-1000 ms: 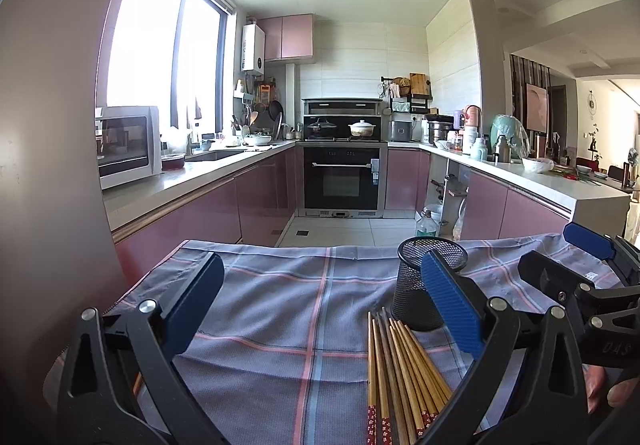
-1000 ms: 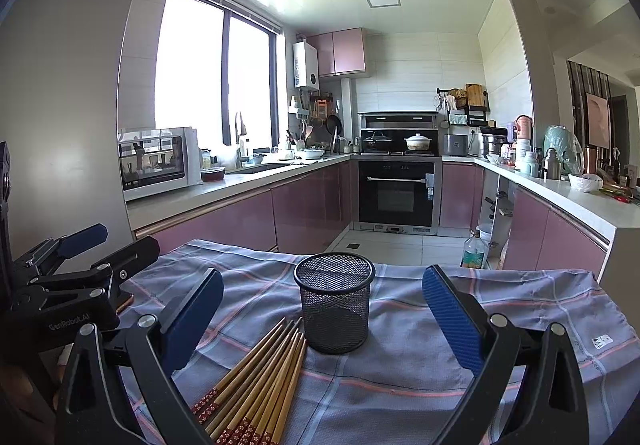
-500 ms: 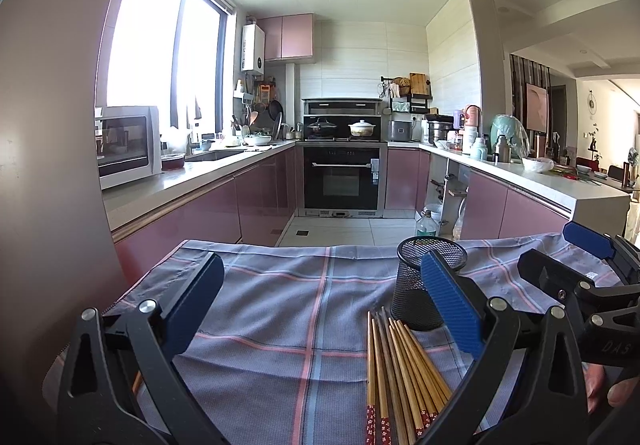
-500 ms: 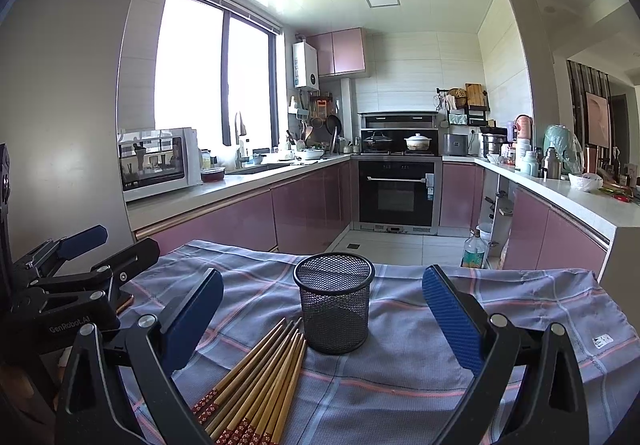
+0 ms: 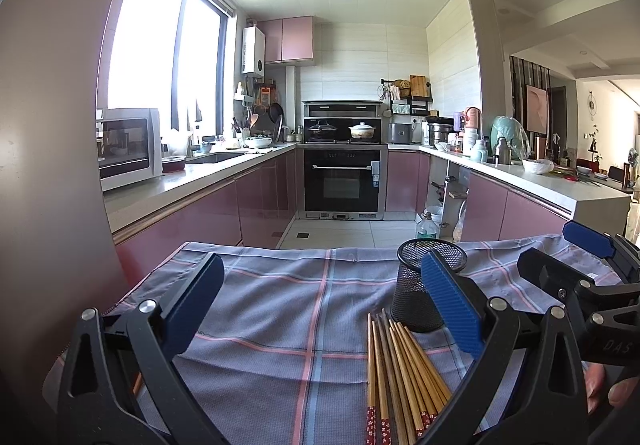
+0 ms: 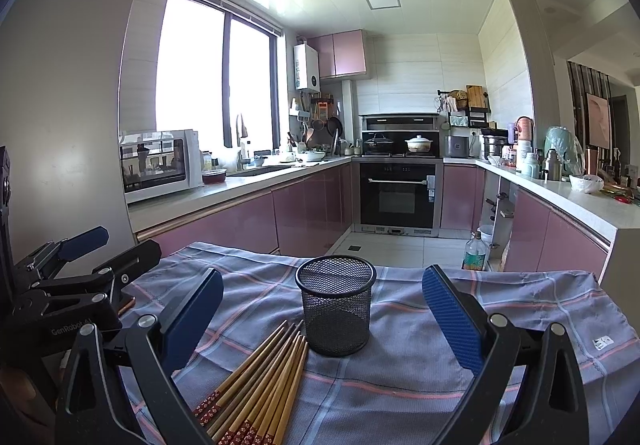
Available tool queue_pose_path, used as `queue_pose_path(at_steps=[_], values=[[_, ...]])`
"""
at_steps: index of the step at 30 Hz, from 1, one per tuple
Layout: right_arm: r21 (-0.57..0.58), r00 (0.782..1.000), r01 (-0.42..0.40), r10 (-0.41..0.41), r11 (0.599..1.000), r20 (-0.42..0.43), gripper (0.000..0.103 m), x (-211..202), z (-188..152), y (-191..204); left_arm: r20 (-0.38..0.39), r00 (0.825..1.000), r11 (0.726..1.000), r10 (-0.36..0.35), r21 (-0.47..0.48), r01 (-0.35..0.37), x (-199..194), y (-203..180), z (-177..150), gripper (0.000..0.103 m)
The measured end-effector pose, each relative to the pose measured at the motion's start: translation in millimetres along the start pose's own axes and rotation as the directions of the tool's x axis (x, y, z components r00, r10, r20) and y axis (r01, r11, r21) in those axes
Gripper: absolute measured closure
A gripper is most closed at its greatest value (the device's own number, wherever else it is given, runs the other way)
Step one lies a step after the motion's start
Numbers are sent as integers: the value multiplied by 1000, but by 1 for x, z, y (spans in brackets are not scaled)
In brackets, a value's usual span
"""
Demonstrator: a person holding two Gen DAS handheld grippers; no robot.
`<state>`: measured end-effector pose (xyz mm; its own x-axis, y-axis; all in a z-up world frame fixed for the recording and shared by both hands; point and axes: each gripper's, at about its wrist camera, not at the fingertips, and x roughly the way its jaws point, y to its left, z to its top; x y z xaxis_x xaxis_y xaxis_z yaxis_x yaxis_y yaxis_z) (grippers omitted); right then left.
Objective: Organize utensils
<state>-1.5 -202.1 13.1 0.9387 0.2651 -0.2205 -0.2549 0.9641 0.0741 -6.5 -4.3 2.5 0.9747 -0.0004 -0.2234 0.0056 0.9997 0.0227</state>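
Two hand-held grippers, left (image 5: 320, 309) and right (image 6: 320, 309), gape wide, empty; chopsticks (image 6: 260, 385) look light, stiff, slippery; pinch mid-shaft beside the mesh cup (image 6: 336, 305).

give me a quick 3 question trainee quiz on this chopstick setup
1. True or false: the chopsticks already stand in the mesh cup.
2. Which tongs hold something: A left, B right, C neither?
3. Fill in: the chopsticks lie on a checked ____.

Key: 1 false, they lie flat beside the cup, tips near its base. 2 C, both are open and hold nothing. 3 cloth.
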Motion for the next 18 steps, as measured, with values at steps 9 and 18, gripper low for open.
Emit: queue_pose_path(at_steps=[9,18], values=[[0,1000,1,-1,1000,1,7,1,0,1,-1,1000,1000,-1,0,1,0,-1,1,6],[-1,1000,-1,1,1000,0,7,2,1,1,0,1000,1000,0,-1,0,0,-1,1,6]])
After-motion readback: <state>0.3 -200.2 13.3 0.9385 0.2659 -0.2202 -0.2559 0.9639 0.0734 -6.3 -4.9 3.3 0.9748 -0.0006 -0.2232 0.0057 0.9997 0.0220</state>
